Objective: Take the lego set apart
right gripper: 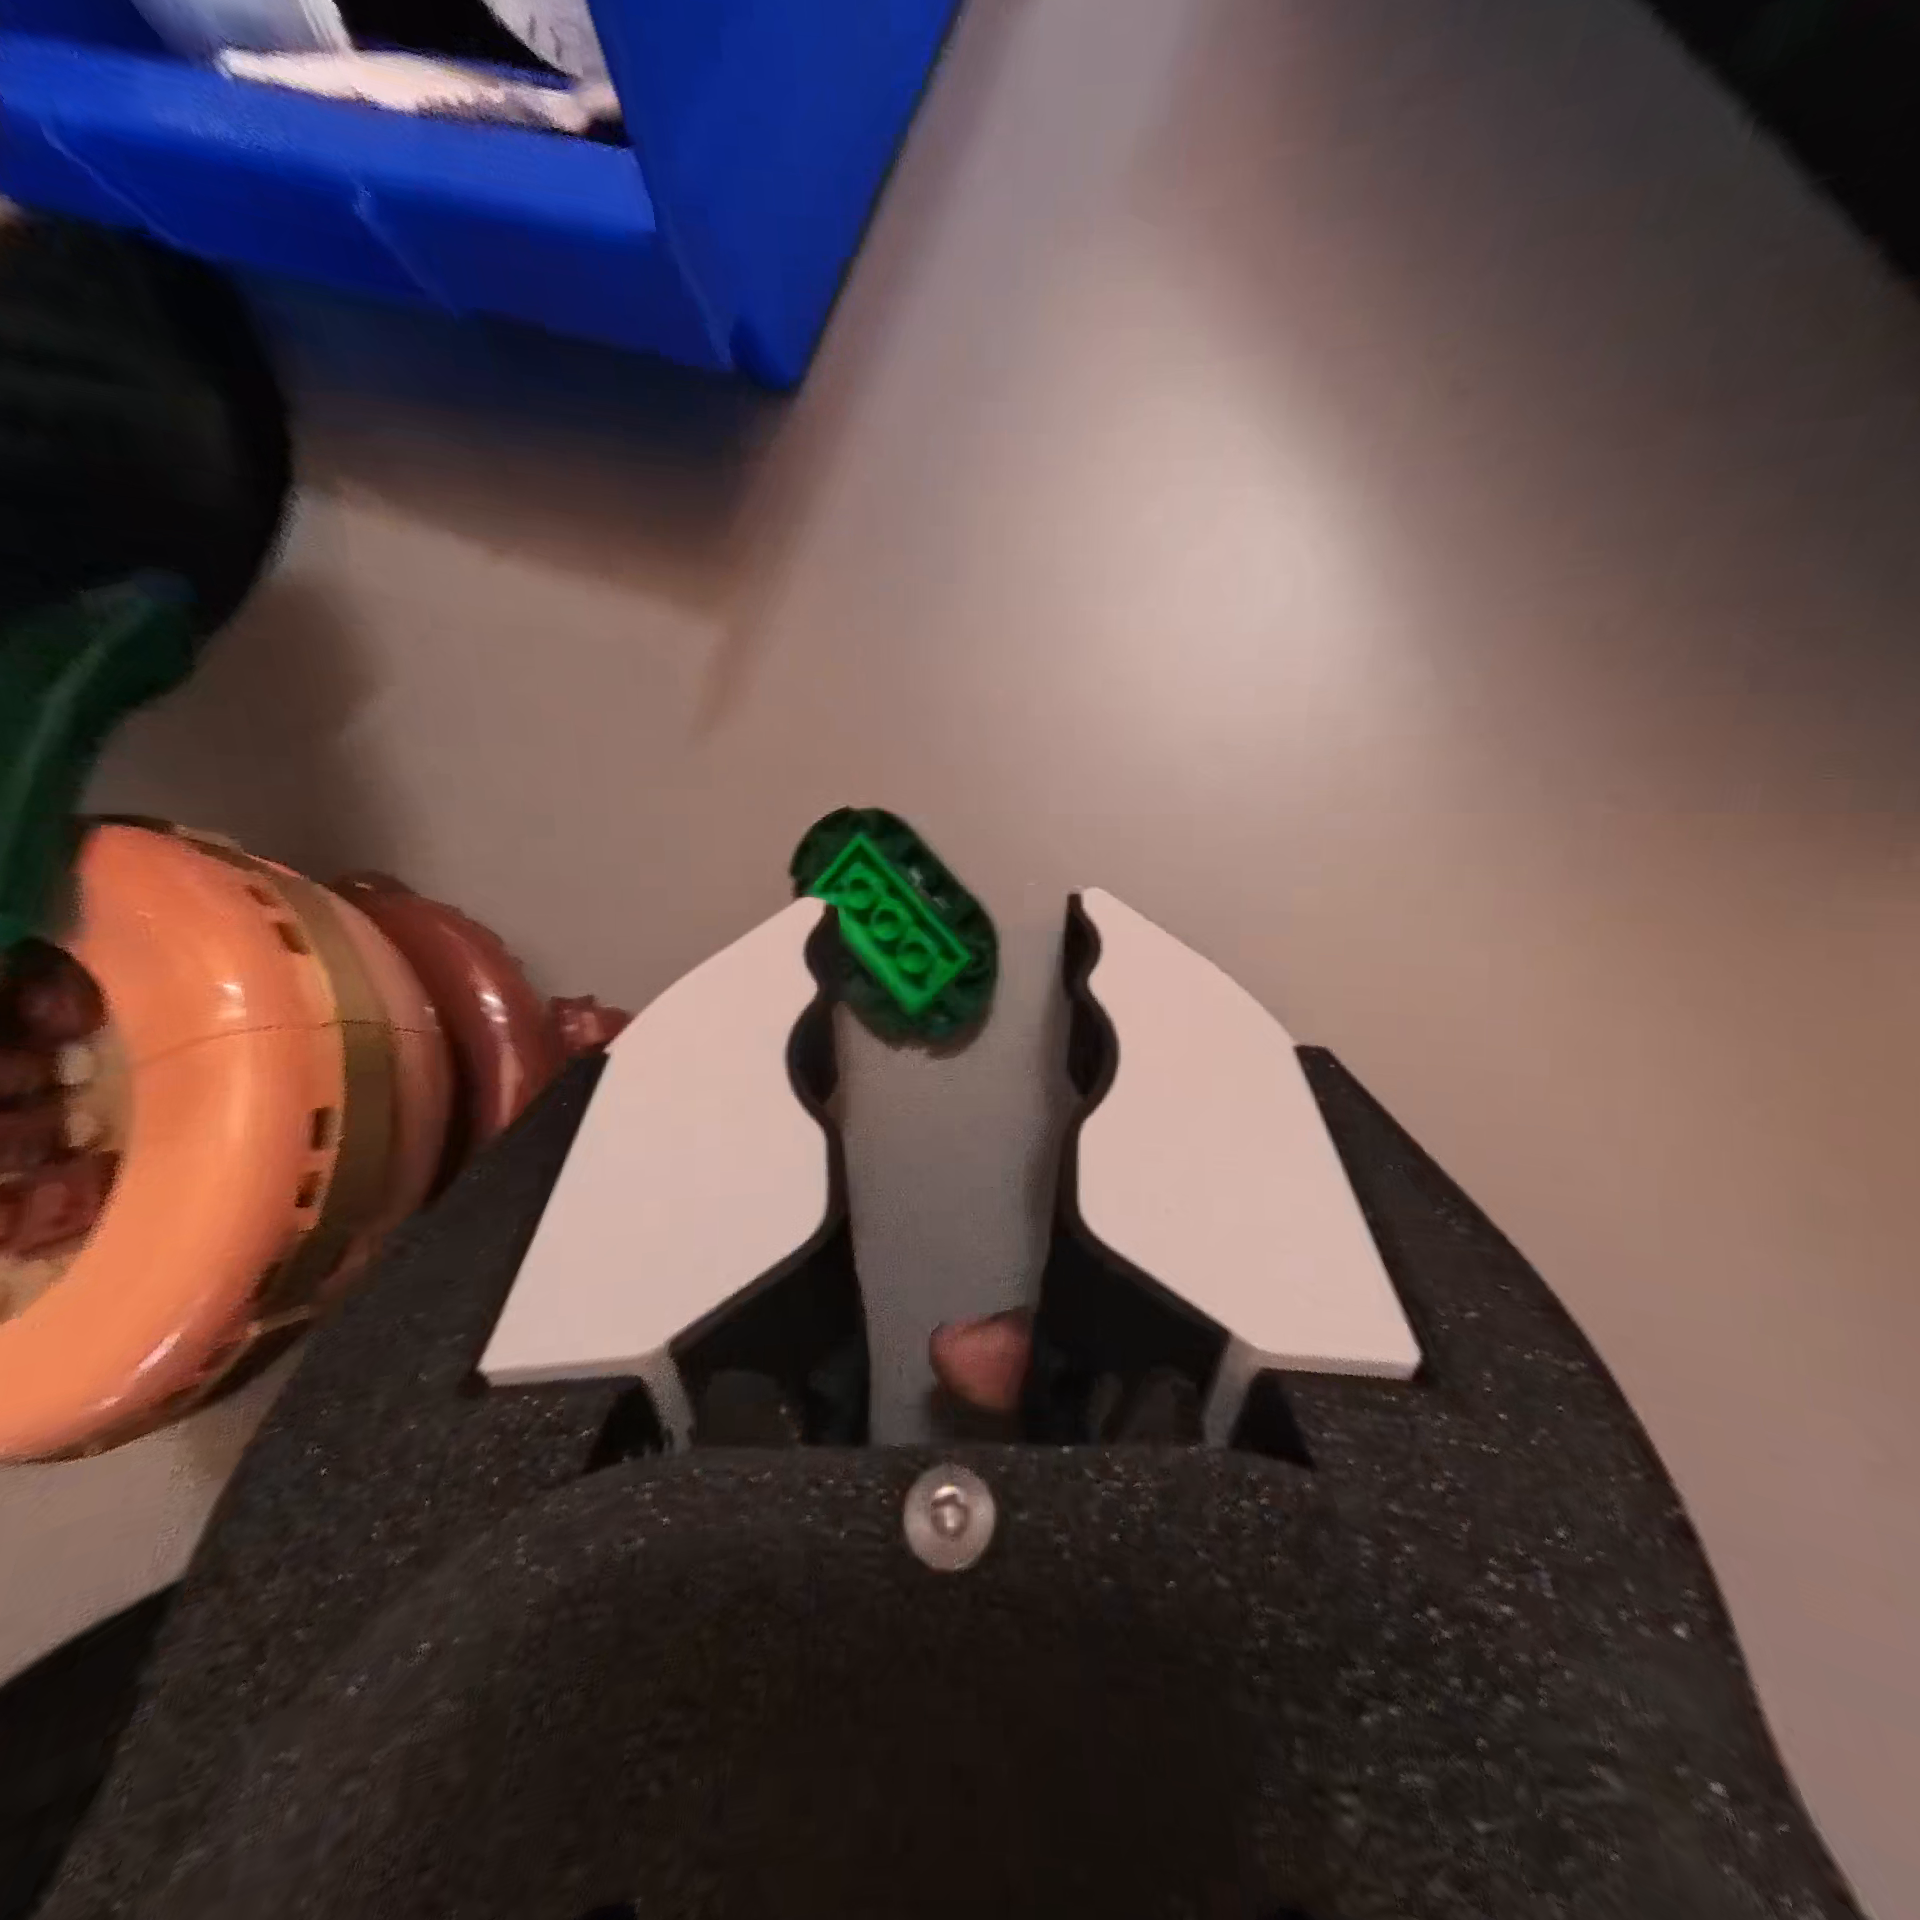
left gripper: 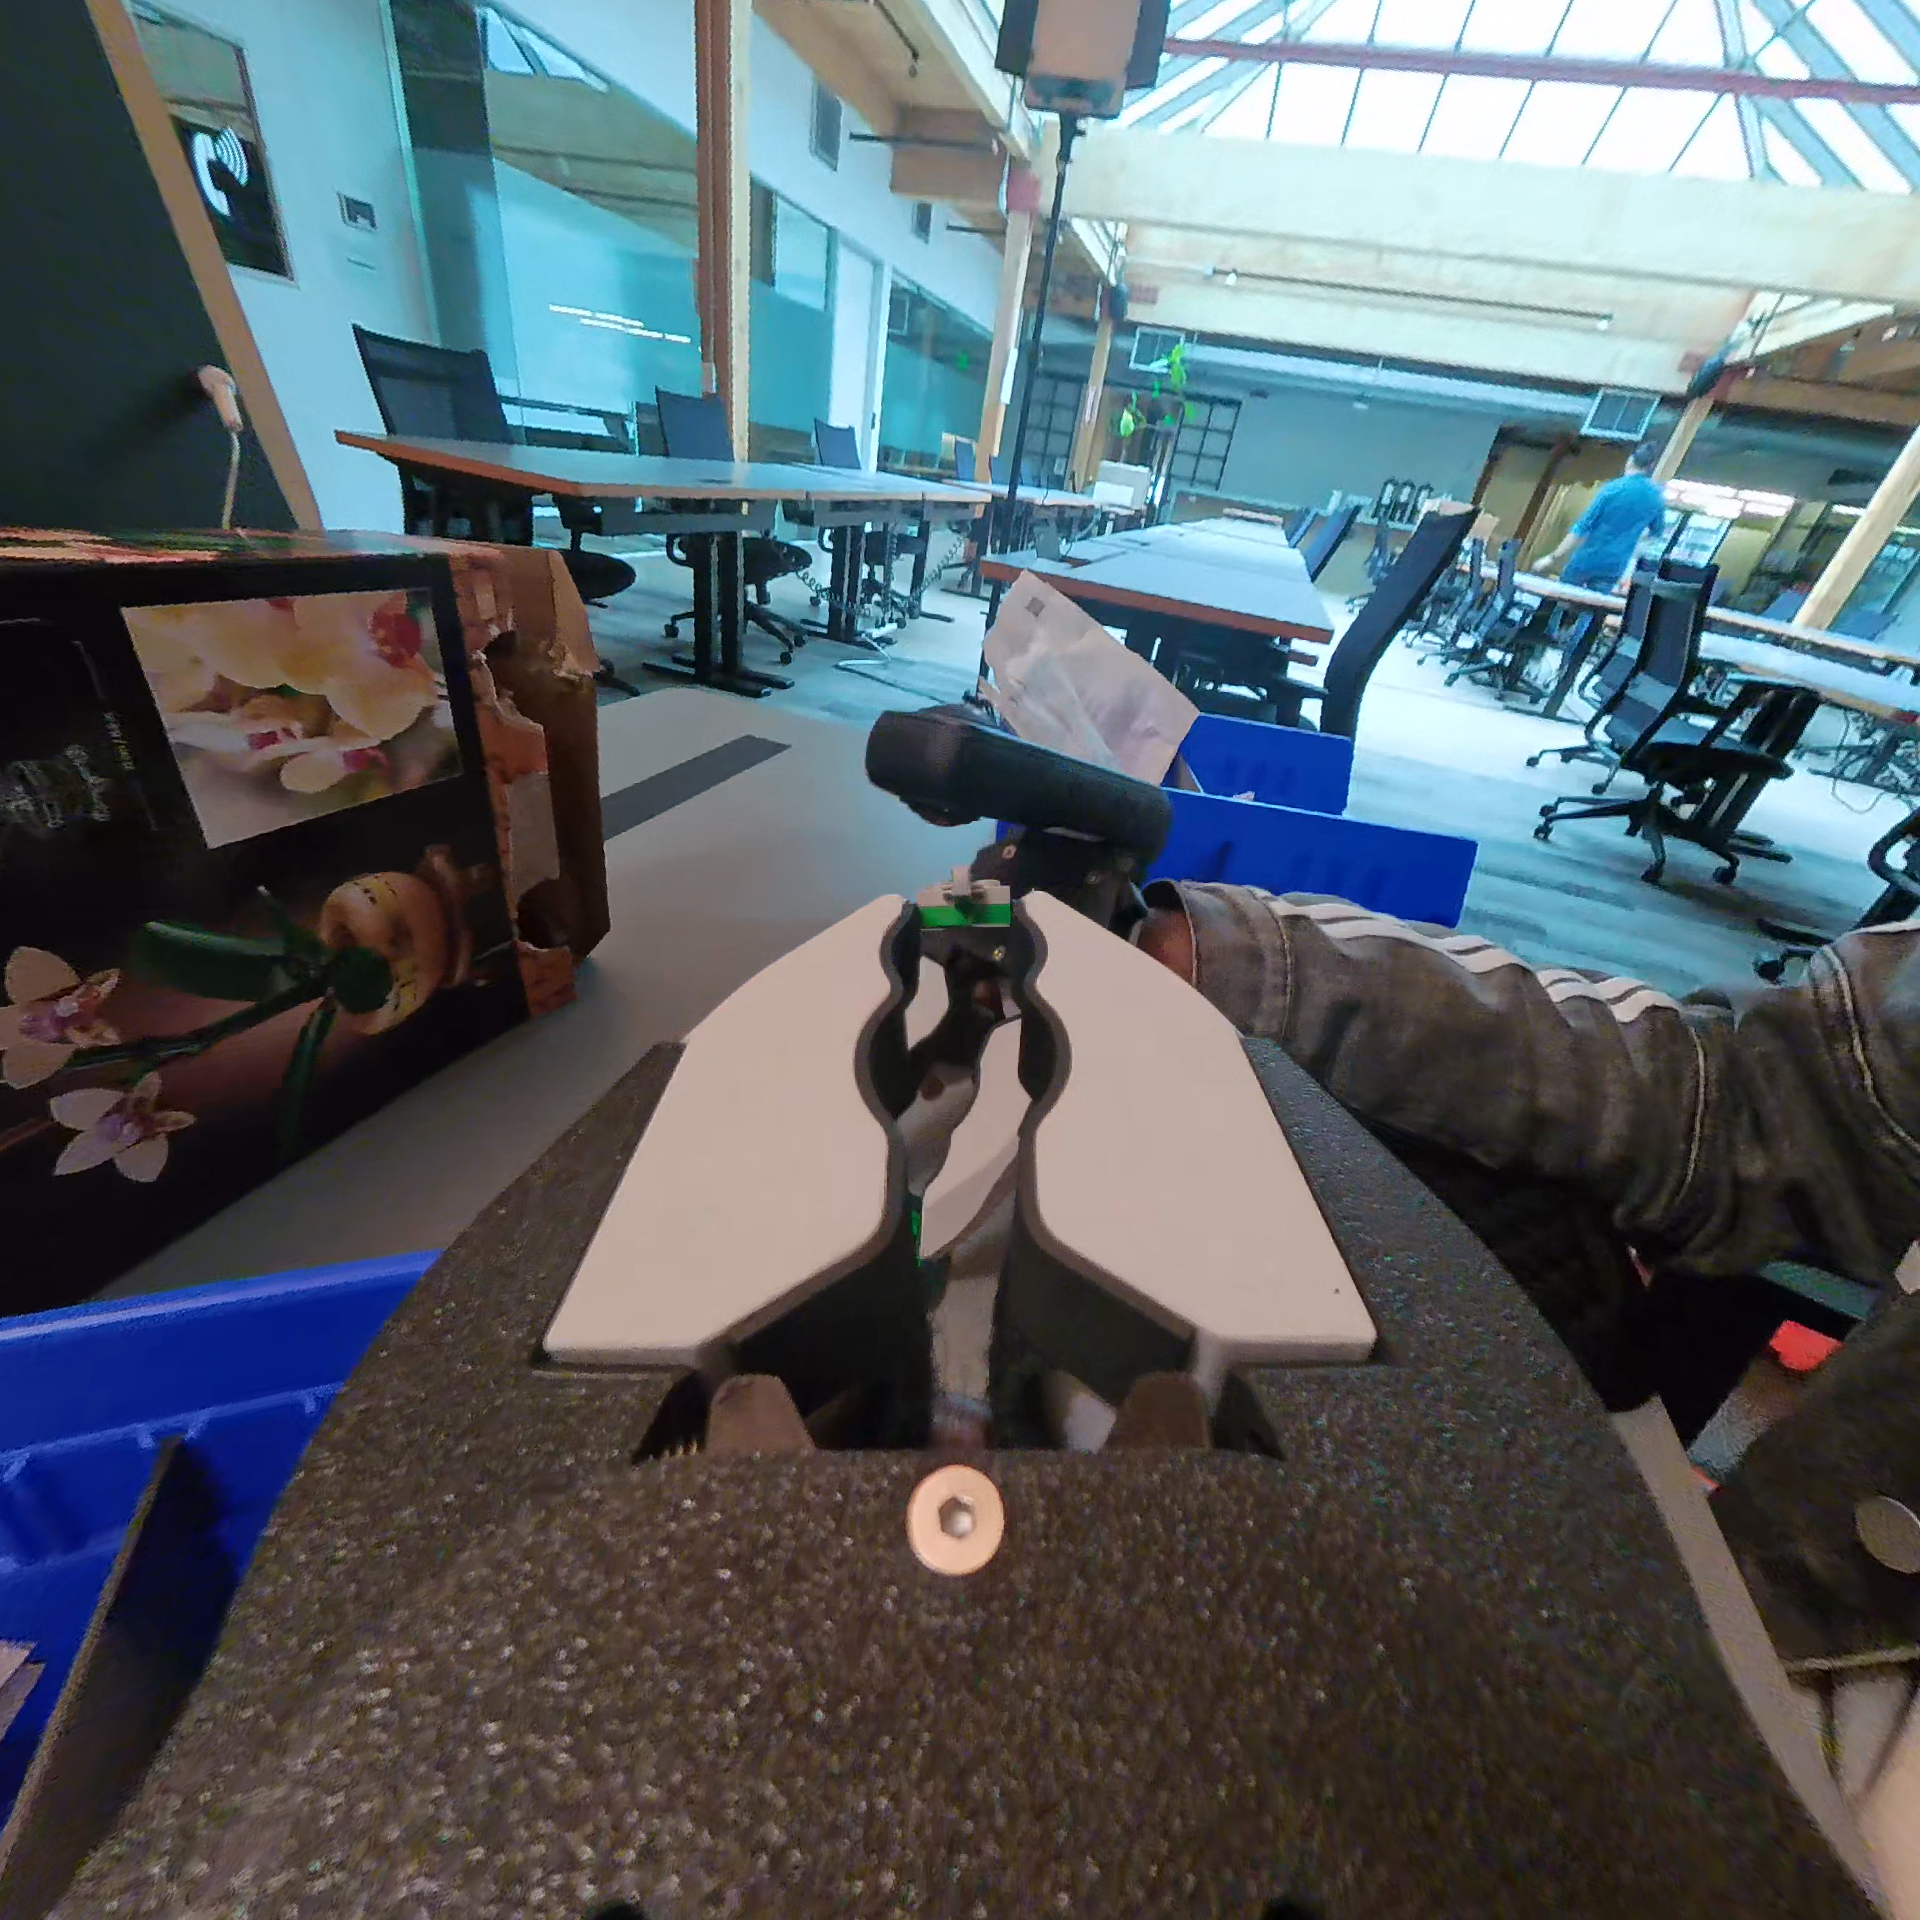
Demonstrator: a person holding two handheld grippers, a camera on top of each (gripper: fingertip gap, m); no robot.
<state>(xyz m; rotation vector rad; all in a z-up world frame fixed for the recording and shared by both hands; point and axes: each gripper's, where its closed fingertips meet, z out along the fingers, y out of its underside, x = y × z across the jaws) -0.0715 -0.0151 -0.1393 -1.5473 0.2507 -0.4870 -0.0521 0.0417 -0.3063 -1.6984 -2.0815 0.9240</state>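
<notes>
My left gripper (left gripper: 964,916) is shut on a small green and white lego piece (left gripper: 966,902) held at its fingertips, raised above the grey table (left gripper: 717,883). My right gripper (right gripper: 945,902) is open, pointing down at the table (right gripper: 1351,623). A dark green oval lego piece with a bright green plate on it (right gripper: 896,930) lies at its left fingertip, touching only that finger. The orange lego pot (right gripper: 208,1122) with brown pieces and a dark green stem (right gripper: 62,707) lies on its side at the left. The right gripper's black body (left gripper: 1018,779) shows beyond my left fingertips.
The printed lego box (left gripper: 260,831) stands on the table at the left. Blue bins sit behind (left gripper: 1309,852) and at the near left (left gripper: 156,1403); one also shows in the right wrist view (right gripper: 416,208). A person's sleeve (left gripper: 1507,1039) reaches in from the right. About 9 cm separates my right fingertips from the orange lego pot (right gripper: 208,1122).
</notes>
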